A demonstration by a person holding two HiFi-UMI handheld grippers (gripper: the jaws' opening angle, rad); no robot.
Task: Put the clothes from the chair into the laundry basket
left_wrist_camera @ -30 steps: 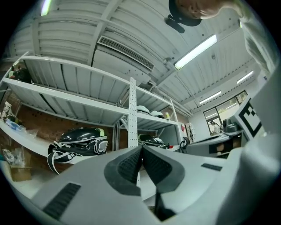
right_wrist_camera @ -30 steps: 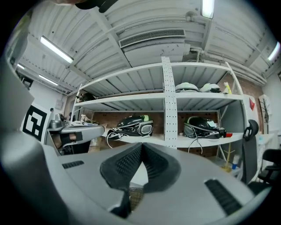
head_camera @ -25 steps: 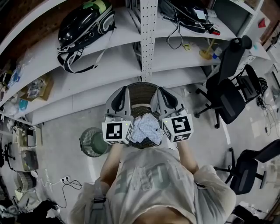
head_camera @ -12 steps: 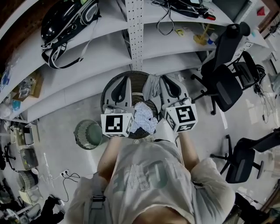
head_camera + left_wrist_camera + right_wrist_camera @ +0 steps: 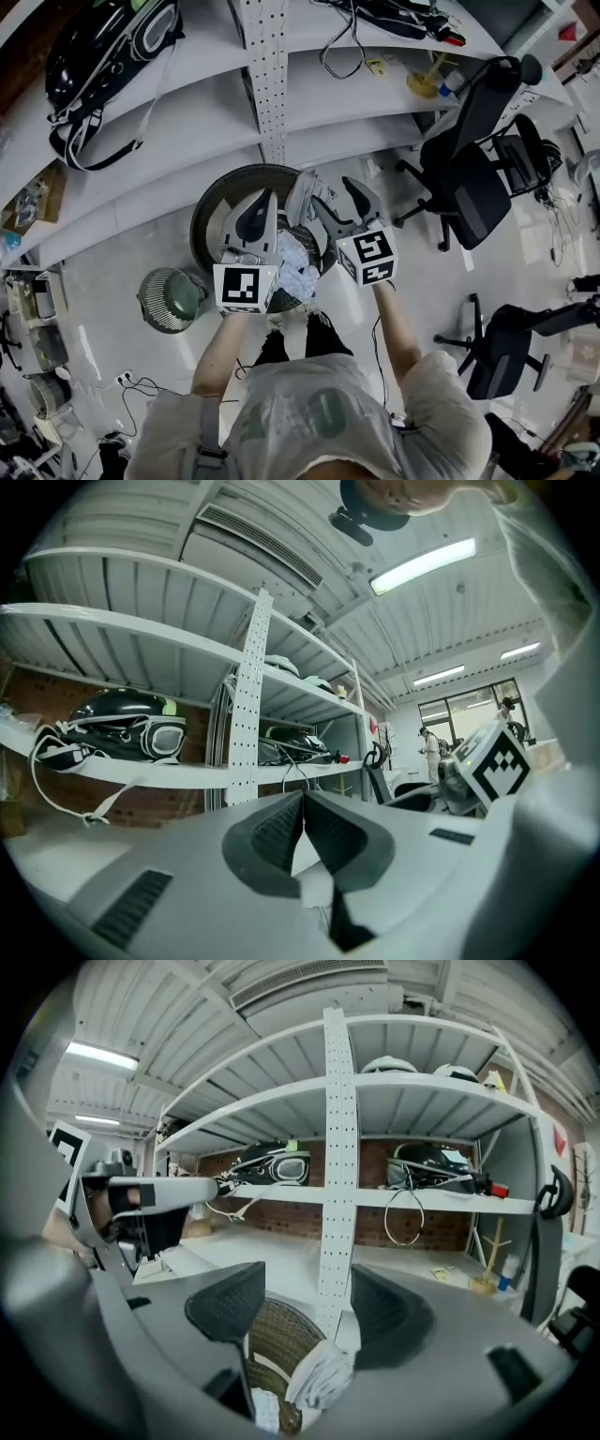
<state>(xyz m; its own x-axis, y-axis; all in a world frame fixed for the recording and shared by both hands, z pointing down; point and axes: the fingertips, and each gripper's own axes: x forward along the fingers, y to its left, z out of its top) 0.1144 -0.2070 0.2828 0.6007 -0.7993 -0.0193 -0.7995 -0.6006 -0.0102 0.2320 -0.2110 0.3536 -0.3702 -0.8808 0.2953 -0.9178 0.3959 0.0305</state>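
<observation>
Right gripper [image 5: 300, 1309] jaws just opened since the earlier frame. Released white garment [image 5: 323, 1372] lies draped on the laundry basket [image 5: 214, 199] rim. Left gripper [image 5: 305, 808] is clenched on patterned cloth [image 5: 298, 267] above the basket.

Office chair [image 5: 469, 183], shelves [image 5: 187, 103], perhaps a bin [image 5: 169, 300]

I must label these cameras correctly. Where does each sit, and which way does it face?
Left gripper view: rides the left gripper, facing forward at the shelves; jaws shut on clothes; shirt at right.
Right gripper view: rides the right gripper, facing the shelves and laundry basket; jaws have just been opening, clothes low between them, ungripped.
Head view: on the head, facing steeply down at basket and floor; torso, arms, both grippers show.
Shared: both gripper views show the perforated post and the other gripper.
</observation>
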